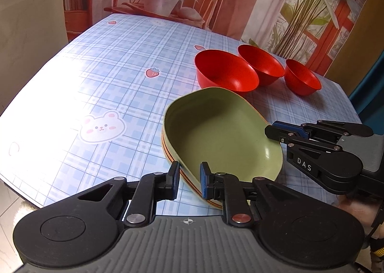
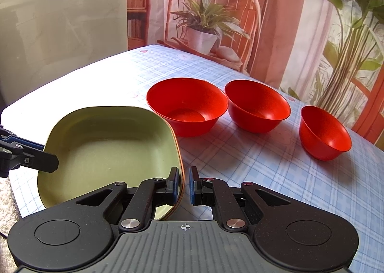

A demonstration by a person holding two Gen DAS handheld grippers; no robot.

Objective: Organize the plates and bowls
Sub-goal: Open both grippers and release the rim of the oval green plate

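The left wrist view is showing a bear print [image 1: 102, 127] at middle left on the tablecloth [image 1: 108, 61]; the right view isn't. A green plate [image 1: 220, 133] is topping a stack at frame centre. Three red bowls [image 2: 187, 109] are standing behind. Left gripper [image 1: 189, 178] and right gripper [image 2: 183, 183] are each straddling the stack's rim, slightly parted.

Table [image 1: 100, 85] is wearing a blue plaid cloth printed with strawberries and a bunny face; strong glare is washing out its left part. 3 red bowls [image 2: 258, 109] are sitting upright in a row toward the far right side, the 2 left ones close together. A stack of plates [image 1: 220, 133], green one on top, is lying near the front edge, just before the nearest bowl.
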